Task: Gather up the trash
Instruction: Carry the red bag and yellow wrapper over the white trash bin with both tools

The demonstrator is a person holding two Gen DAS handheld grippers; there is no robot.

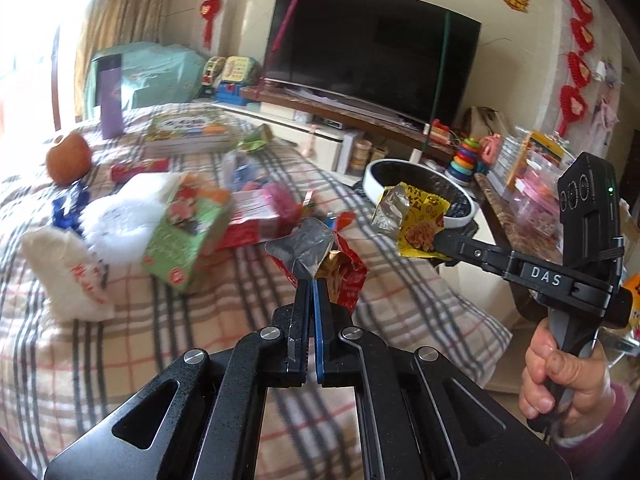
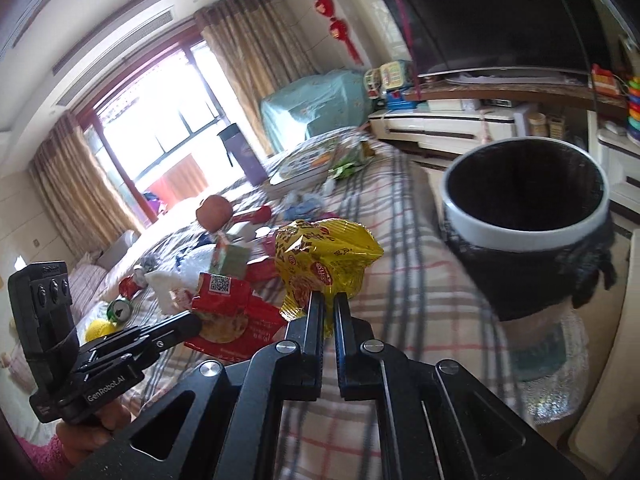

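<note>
My left gripper (image 1: 314,280) is shut on a torn red snack wrapper (image 1: 344,276) with a silver lining, held just above the plaid bed. In the right wrist view the same red wrapper (image 2: 228,312) hangs from the left gripper (image 2: 196,322) at lower left. My right gripper (image 2: 329,294) is shut on a crumpled yellow snack wrapper (image 2: 324,256). From the left wrist view the right gripper (image 1: 438,240) holds that yellow wrapper (image 1: 416,220) in front of the bin. The round bin (image 2: 520,238), white-rimmed with a black liner, stands beside the bed; its rim (image 1: 460,222) shows behind the yellow wrapper.
More litter lies on the plaid blanket (image 1: 180,340): a green carton (image 1: 180,236), red packets (image 1: 256,220), a green wrapper (image 1: 254,140). A white plush (image 1: 120,220), an orange ball (image 1: 66,158) and books (image 1: 188,132) lie there too. A TV (image 1: 372,48) and toy shelves stand behind.
</note>
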